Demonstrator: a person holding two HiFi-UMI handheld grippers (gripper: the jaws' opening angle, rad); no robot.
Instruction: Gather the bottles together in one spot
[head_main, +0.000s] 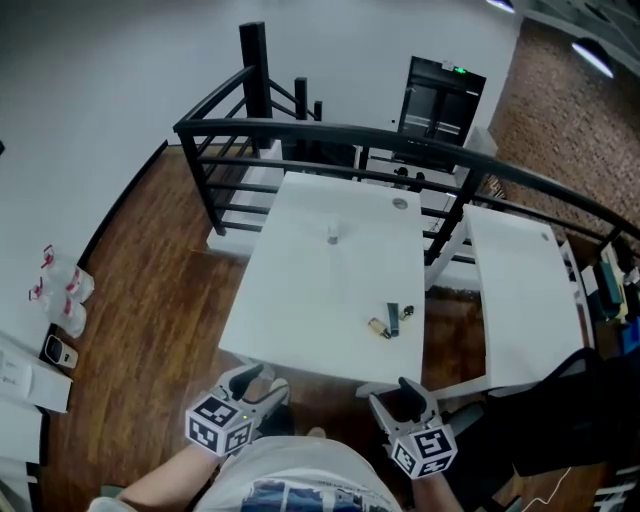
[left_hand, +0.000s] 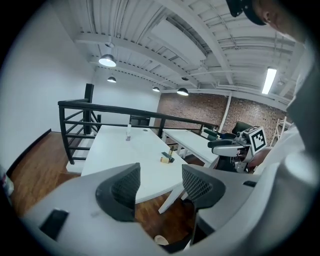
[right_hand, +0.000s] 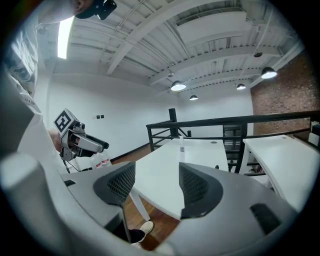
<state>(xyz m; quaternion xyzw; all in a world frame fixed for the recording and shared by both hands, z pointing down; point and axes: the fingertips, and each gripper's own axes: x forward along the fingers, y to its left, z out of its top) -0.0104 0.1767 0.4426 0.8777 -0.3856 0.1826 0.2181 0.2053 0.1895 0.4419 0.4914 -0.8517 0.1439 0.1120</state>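
Near the table's (head_main: 300, 320) front right edge: dark bottle (head_main: 393, 319) and amber bottle (head_main: 379, 328) lying close together. Clear bottle (head_main: 333, 236) upright, farther off, mid-table. Left gripper (head_main: 258, 382) and right gripper (head_main: 400, 398) both spread, empty, short of the near edge. I judge the right nearer the lying pair.

White table (head_main: 300, 300), black railing (head_main: 300, 128), brown floor (head_main: 160, 260) — dark bottle (head_main: 393, 319), clear bottle (head_main: 333, 236).
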